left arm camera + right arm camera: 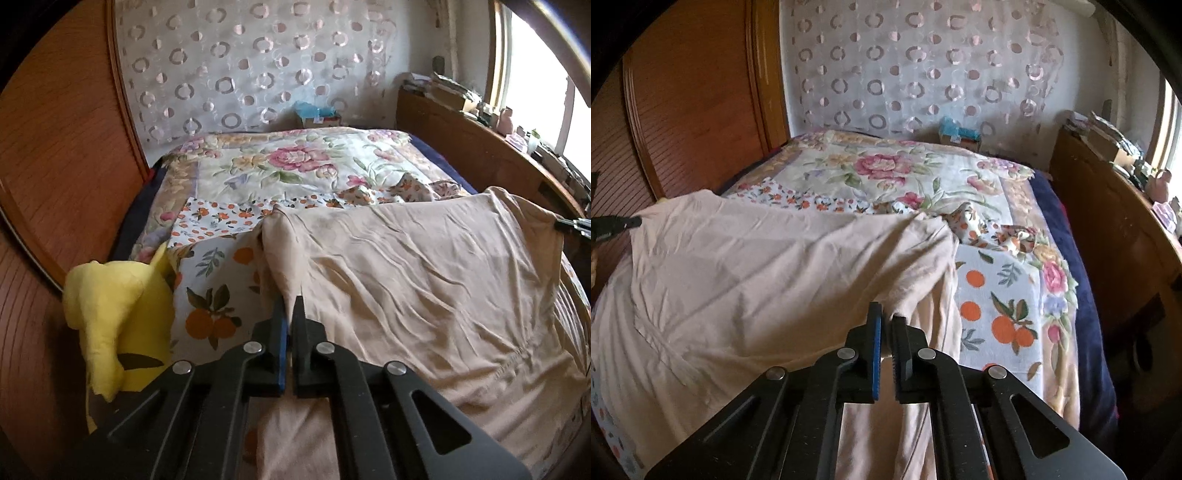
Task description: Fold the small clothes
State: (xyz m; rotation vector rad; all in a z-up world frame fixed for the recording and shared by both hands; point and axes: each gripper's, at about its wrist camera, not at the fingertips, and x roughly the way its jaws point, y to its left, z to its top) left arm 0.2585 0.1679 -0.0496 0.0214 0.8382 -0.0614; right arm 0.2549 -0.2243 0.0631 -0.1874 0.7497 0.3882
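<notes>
Left gripper (290,301) is clenching one edge of a beige garment (424,273); right gripper (886,314) is clamping the opposite edge (768,266). The cloth is stretching between them above a fruit-print sheet (997,295). A yellow plush toy (122,314) is sitting at nine o'clock.

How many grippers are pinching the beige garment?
2. The left gripper is shut on the beige garment's left corner, the right gripper on its right corner, both lifting it off the bed.
</notes>
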